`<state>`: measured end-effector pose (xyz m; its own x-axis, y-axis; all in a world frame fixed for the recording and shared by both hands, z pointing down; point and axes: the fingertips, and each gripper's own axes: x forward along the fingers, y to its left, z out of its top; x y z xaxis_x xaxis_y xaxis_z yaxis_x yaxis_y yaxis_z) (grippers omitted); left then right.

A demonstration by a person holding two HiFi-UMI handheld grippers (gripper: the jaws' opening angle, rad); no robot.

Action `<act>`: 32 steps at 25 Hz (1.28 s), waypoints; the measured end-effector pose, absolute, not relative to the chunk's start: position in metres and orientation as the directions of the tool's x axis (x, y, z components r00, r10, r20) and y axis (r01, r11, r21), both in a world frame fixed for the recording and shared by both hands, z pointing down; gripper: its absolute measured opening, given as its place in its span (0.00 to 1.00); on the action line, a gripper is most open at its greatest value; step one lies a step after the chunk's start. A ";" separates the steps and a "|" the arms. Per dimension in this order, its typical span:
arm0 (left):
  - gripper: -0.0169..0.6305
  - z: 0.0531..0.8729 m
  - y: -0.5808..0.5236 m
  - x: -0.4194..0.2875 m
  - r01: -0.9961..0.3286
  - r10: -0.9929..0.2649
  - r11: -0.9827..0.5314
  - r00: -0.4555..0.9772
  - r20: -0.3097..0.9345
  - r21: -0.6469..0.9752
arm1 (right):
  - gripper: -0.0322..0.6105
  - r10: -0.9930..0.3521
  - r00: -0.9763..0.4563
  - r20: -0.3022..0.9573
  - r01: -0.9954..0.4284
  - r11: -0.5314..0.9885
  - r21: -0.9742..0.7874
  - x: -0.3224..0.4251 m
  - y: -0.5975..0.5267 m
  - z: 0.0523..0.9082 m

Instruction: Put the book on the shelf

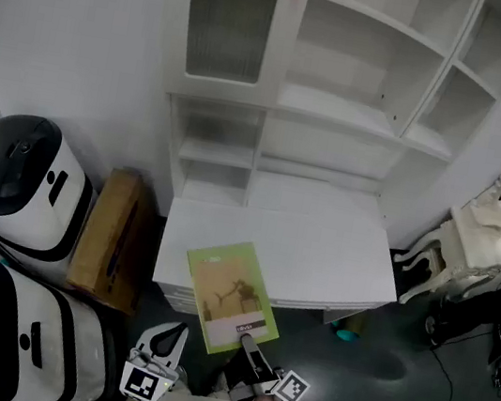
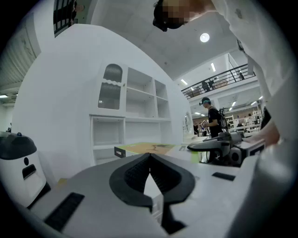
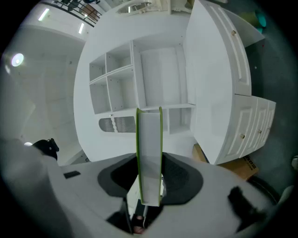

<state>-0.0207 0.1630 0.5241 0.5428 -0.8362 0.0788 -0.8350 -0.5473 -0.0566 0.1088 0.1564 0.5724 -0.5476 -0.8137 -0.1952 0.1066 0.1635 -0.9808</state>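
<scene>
Book (image 1: 231,296): green cover with a tan picture panel, face up and flat. Its far half sits over the front left part of the white desk (image 1: 319,244); the near half overhangs the desk's front edge. Cannot tell whether it rests on the desktop or is held just above it.

Right gripper (image 1: 248,342) has the book by the middle of its near edge. In the right gripper view the book (image 3: 149,153) shows edge-on, a white page block between green covers, with the right gripper (image 3: 149,186) clamped on it, one pad pressing each cover. Its marker cube (image 1: 291,387) is just right of the jaws.

Left gripper (image 1: 173,334) is just left of the book's near corner, apart from it. In its own view the left gripper (image 2: 150,160) has its jaw tips meeting, nothing between them. The book (image 2: 149,148) lies level beyond the tips.

At the back of the desk stands a white shelf unit (image 1: 345,87): open compartments, and a panelled door (image 1: 227,29) at upper left.

Left of the desk, a cardboard box (image 1: 111,238) on the floor. Further left, two white-and-black machines (image 1: 17,175), one in front of the other. A white chair (image 1: 483,234) is to the desk's right. A small teal object (image 1: 345,332) lies on the floor by the desk's front right. A person (image 2: 212,116) stands far off in the hall.
</scene>
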 end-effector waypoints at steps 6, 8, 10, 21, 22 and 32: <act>0.04 0.524 0.178 -0.017 -0.809 -0.813 -0.582 0.576 0.085 -0.080 | 0.29 -0.808 -0.560 -0.182 0.088 0.161 -0.983 0.097 0.164 0.572; 0.04 0.527 0.181 -0.018 -0.811 -0.813 -0.581 0.575 0.093 -0.069 | 0.29 -0.804 -0.566 -0.180 0.086 0.159 -0.984 0.093 0.166 0.573; 0.04 0.528 0.183 -0.018 -0.812 -0.813 -0.580 0.574 0.097 -0.063 | 0.29 -0.802 -0.571 -0.173 0.087 0.151 -0.985 0.091 0.166 0.574; 0.04 0.531 0.190 -0.022 -0.804 -0.808 -0.588 0.577 0.120 -0.089 | 0.29 -0.812 -0.562 -0.157 0.081 0.135 -0.988 0.091 0.172 0.581; 0.04 0.532 0.191 -0.021 -0.803 -0.806 -0.590 0.578 0.128 -0.089 | 0.29 -0.811 -0.564 -0.156 0.077 0.136 -0.988 0.092 0.172 0.580; 0.04 0.532 0.193 0.000 -0.806 -0.808 -0.586 0.573 0.138 -0.084 | 0.29 -0.786 -0.609 -0.111 0.027 0.119 -0.993 0.102 0.173 0.584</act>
